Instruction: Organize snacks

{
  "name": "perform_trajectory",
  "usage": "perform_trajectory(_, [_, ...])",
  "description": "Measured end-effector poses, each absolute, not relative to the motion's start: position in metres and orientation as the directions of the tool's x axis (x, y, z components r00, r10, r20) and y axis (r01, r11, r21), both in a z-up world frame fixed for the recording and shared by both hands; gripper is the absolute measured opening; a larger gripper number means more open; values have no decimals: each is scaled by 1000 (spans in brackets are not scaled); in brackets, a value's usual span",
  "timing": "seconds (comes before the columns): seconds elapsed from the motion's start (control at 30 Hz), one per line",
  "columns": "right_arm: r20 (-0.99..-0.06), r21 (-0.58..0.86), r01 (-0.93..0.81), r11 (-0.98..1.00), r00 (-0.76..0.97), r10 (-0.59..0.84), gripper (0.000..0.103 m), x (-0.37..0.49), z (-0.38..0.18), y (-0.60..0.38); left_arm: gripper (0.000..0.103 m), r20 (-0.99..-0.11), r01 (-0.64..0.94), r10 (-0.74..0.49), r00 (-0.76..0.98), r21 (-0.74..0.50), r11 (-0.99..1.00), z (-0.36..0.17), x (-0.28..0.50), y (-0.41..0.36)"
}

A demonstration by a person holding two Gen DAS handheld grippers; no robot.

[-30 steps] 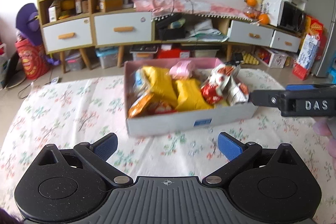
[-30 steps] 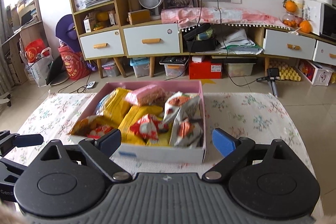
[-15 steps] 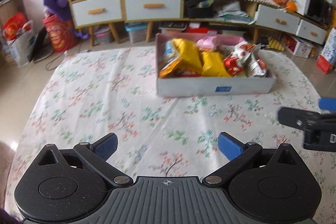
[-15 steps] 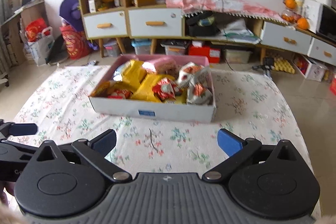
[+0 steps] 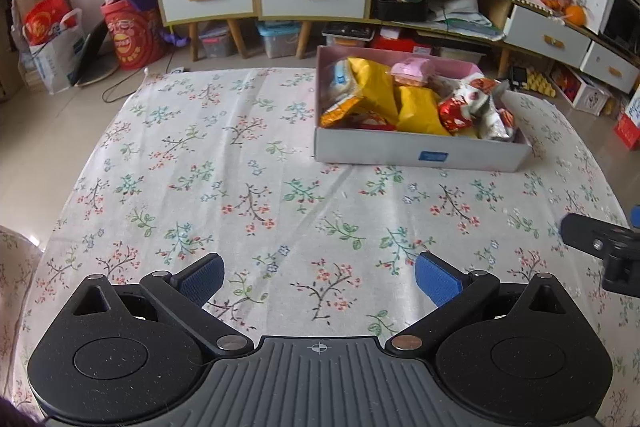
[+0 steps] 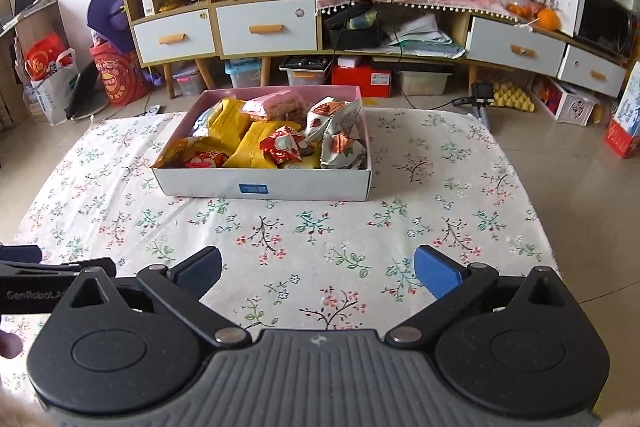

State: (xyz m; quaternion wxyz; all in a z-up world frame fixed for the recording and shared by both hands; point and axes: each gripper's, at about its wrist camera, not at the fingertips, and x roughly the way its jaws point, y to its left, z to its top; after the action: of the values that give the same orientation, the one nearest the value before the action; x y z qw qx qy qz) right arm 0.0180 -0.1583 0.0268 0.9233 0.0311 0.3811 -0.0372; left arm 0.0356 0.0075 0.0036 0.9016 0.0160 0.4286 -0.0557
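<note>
**Both grippers back from the box, snacks all inside**

The landmark is the box [image 6: 262, 187], a shallow white carton with a pink inside, sitting on the floral tablecloth [image 6: 320, 235] toward the cabinet side of the table. Every snack in sight is in it: yellow bags [image 6: 256, 143] on the side nearer the left gripper, a pink packet [image 6: 272, 105] at the back wall, red-and-silver packets [image 6: 332, 131] piled at the end nearer the right gripper. No snack shows on the cloth around the box.

The right gripper [image 6: 318, 267] hangs on the near side of the box, well apart from it, jaws spread wide with nothing between them, only bare cloth. The box lies straight ahead of it, its long axis running across the view, long front wall facing the fingers.

The left gripper [image 5: 318, 277] is also wide open and empty. From here the box sits ahead and off to the right, turned slightly askew, so this one looks the farther of the two.

My read: the packing looks done or close to it. If any packet needs tidying, the right gripper has the squarer line in.
</note>
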Motion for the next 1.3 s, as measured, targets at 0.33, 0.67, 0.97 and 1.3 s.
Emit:
perform_trajectory(0.33, [-709,7,98,995,702,-64,103,20,25,-158,102,-776,116,-82,626,-12,993,3,34,-3])
perform_trajectory(0.67, [-715,-12,84,996,696,-67,103,19,24,-154,102,-775,117,-86,626,-16,993,3,33,-7])
perform_trajectory(0.97, [-719,-19,79,997,692,-68,103,20,23,-151,102,-770,107,-86,632,-23,994,5,33,-6])
perform_trajectory(1.3, [-722,-21,81,996,689,-71,103,21,23,-149,102,-770,107,-86,632,-24,994,5,33,-6])
